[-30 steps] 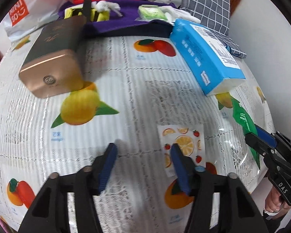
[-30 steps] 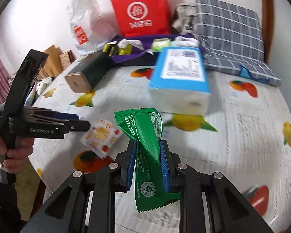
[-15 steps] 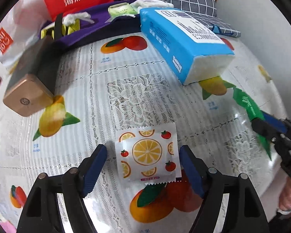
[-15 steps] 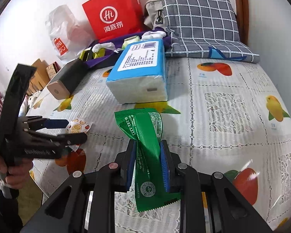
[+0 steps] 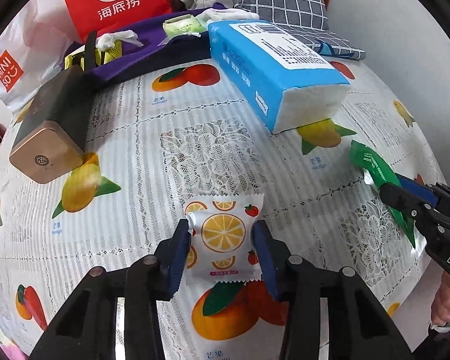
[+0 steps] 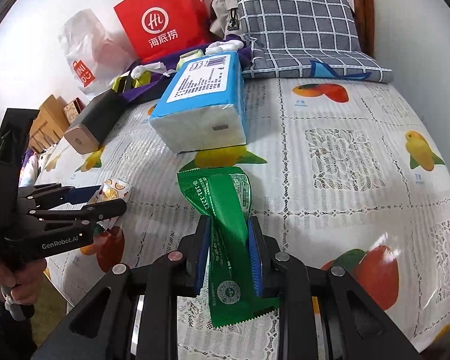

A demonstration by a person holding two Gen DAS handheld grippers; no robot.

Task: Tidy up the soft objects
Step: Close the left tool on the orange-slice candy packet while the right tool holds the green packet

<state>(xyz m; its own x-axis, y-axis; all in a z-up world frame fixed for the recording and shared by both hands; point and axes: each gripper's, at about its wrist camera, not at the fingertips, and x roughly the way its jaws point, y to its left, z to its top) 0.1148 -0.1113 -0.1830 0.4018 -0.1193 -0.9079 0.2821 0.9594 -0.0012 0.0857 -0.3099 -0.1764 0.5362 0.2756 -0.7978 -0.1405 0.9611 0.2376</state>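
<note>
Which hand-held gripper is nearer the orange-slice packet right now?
Left. The left hand-held gripper has just been closing, its pads against the sides of the orange-slice packet. The right hand-held gripper is off to the side, clamped on a green packet.

My right gripper [image 6: 228,255] fills the lower centre of the frame, its blue pads clamped on a twisted green packet [image 6: 225,219] whose serrated end hangs below them. At the left edge, my left gripper [image 6: 105,201] has just been closing, with a fruit-printed sachet [image 6: 112,191] between its fingers, above the fruit-patterned tablecloth [image 6: 330,180]. Above the green packet, at centre, lies a blue tissue pack [image 6: 201,102]. A red paper bag [image 6: 165,21] stands at upper centre and a grey checked cushion [image 6: 300,24] at upper right.
</note>
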